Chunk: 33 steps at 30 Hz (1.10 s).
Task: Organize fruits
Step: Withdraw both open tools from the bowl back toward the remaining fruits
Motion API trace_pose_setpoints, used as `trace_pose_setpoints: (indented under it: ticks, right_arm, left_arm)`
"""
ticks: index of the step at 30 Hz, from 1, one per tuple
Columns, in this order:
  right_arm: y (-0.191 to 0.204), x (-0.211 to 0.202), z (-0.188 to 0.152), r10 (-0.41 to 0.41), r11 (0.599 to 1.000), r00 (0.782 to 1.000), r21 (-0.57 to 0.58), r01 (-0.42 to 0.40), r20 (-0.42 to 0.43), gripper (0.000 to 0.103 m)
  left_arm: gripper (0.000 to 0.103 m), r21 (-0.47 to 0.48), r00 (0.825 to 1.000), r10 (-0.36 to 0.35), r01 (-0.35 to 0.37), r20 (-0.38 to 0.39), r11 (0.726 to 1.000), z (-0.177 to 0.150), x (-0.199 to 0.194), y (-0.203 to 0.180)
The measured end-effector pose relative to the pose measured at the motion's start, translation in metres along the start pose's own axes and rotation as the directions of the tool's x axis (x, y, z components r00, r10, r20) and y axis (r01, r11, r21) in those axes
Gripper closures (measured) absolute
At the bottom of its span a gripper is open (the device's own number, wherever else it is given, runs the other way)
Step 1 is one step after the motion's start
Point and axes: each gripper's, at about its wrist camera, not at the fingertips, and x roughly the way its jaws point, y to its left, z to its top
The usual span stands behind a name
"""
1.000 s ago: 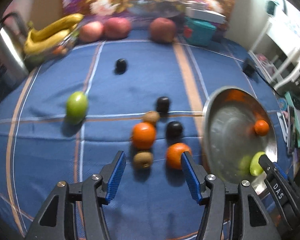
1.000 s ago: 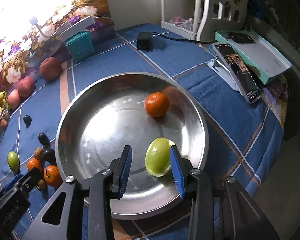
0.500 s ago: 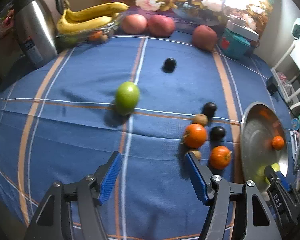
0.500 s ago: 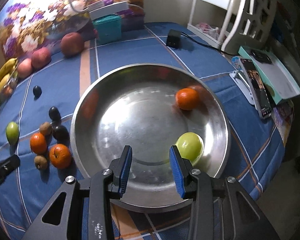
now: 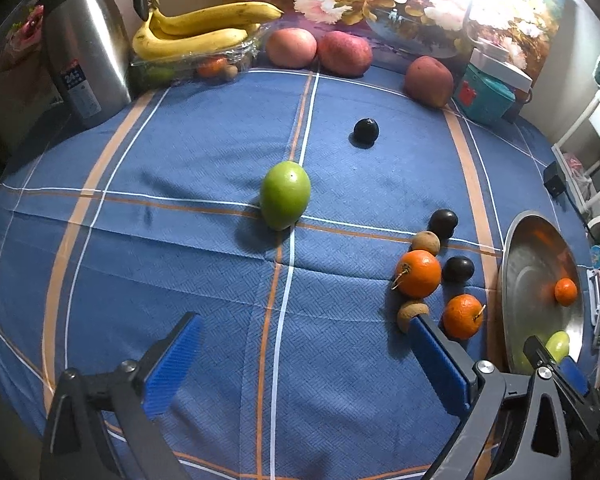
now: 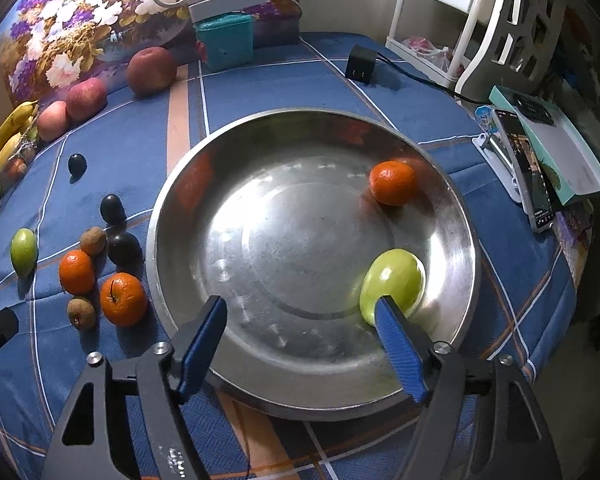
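Note:
My left gripper hangs over the blue cloth, its jaws opening wide with nothing between them. A green fruit lies on the cloth ahead of it. Two oranges, brown longans and dark plums cluster to its right. My right gripper is over the near rim of the steel plate, jaws opening and empty. A second green fruit rests in the plate just beyond the right fingertip, and a small orange lies farther back.
At the back stand a steel kettle, bananas on a clear tray, three red apples and a teal box. A black charger, a phone and a white rack are right of the plate.
The green fruit that stood between my right fingers now lies free in the plate beside them. Both grippers' jaws have widened. The left gripper has swung left, toward the green fruit on the cloth.

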Motion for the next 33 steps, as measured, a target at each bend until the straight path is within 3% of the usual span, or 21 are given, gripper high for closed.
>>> trace_pose_setpoints:
  ticks: [7,18,26,33]
  right_arm:
    - [0.0,-0.001,0.001,0.014,1.0,1.0,0.002,-0.014,0.023,0.009]
    - [0.01,-0.017,0.005,0.081,0.997,0.993,-0.017,-0.08,0.082,0.008]
    - [0.019,-0.046,0.017,0.143,0.99,0.976,-0.001,-0.144,0.162,0.008]
    - [0.042,-0.05,0.023,0.189,0.982,0.971,-0.036,-0.186,0.146,0.008]
  left_arm:
    - [0.0,-0.009,1.0,0.012,-0.011,0.016,1.0,0.001,-0.001,0.005]
    - [0.0,0.013,0.998,0.003,-0.004,0.058,1.0,0.005,-0.006,0.003]
    - [0.0,-0.036,0.992,0.067,-0.064,0.105,0.997,0.012,-0.01,0.014]
    - [0.0,-0.061,0.981,0.103,-0.094,0.166,0.994,0.023,-0.018,0.022]
